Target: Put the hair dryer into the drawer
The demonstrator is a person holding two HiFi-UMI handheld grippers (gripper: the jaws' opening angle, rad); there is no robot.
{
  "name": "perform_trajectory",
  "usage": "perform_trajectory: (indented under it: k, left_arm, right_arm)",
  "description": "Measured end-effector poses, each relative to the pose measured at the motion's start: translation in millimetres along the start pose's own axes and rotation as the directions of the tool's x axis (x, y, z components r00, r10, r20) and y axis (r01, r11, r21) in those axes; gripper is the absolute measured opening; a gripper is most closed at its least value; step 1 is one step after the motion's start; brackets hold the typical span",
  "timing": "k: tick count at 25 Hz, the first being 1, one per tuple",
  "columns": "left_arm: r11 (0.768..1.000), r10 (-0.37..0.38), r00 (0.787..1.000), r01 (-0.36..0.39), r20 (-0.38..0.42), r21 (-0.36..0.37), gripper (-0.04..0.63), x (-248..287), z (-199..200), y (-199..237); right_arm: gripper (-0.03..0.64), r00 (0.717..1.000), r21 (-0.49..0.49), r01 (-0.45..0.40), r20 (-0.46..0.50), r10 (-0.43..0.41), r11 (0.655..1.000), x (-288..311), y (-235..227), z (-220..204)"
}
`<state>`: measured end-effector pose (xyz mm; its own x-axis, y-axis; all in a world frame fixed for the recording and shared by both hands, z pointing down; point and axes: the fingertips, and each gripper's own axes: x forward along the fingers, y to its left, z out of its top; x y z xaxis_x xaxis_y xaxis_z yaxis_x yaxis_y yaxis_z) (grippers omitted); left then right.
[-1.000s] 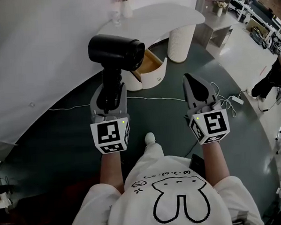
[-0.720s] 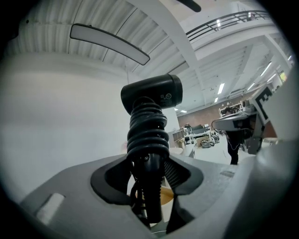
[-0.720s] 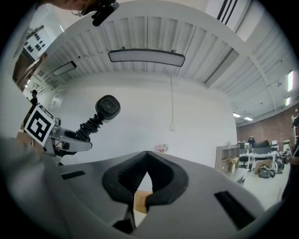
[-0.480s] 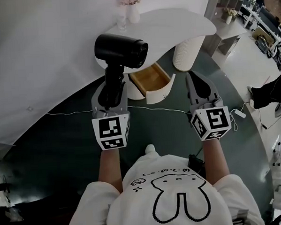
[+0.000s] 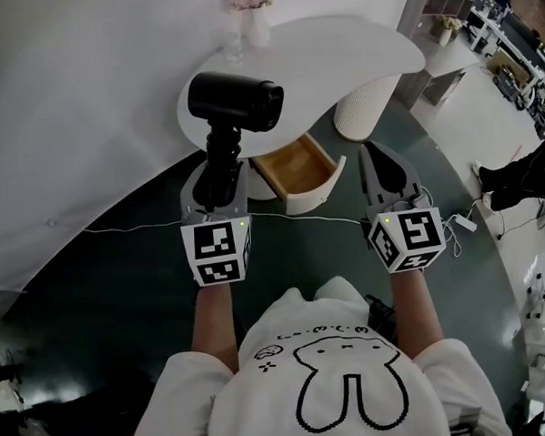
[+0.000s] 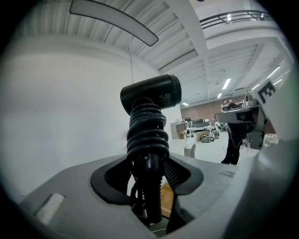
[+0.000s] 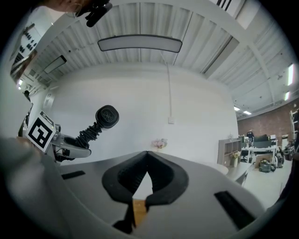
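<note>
A black hair dryer stands upright, its ribbed handle clamped in my left gripper, which is shut on it. In the left gripper view the hair dryer rises straight out of the left gripper. The open wooden drawer sticks out from under the white table, just beyond and between both grippers. My right gripper hangs to the drawer's right, shut with nothing in it. The right gripper view shows the hair dryer at the left and a strip of the drawer low between its jaws.
A vase of flowers and a glass stand on the table's far side. The table's white pedestal stands right of the drawer. A cable with a power strip lies on the dark floor. A person is at the right edge.
Both grippers have moved forward toward the table. The open drawer now lies right in front of them. The left grip on the hair dryer is unchanged.
</note>
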<state>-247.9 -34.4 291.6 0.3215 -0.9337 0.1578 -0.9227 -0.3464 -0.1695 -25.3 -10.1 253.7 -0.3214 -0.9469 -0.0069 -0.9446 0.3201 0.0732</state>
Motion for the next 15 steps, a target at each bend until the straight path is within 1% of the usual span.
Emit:
perform_trajectory:
  k: [4, 7, 12, 15]
  left_arm:
    - [0.999, -0.015, 0.998, 0.013, -0.068, -0.030, 0.207, 21, -23, -12]
    - [0.999, -0.023, 0.991, 0.018, -0.134, -0.044, 0.207, 38, -48, -25]
    - [0.996, -0.029, 0.968, 0.007, -0.248, -0.092, 0.207, 62, -87, -38]
    - [0.994, -0.027, 0.951, -0.007, -0.307, -0.109, 0.207, 80, -109, -55]
  right_arm:
    - [-0.003, 0.998, 0.017, -0.002, -0.059, 0.003, 1.000, 10, -16, -22]
    - [-0.002, 0.994, 0.047, -0.013, -0.109, 0.018, 0.999, 21, -31, -48]
    - [-0.002, 0.982, 0.077, -0.056, -0.173, 0.068, 0.995, 52, -45, -80]
    - [-0.002, 0.973, 0.100, -0.083, -0.207, 0.102, 0.992, 72, -62, -100]
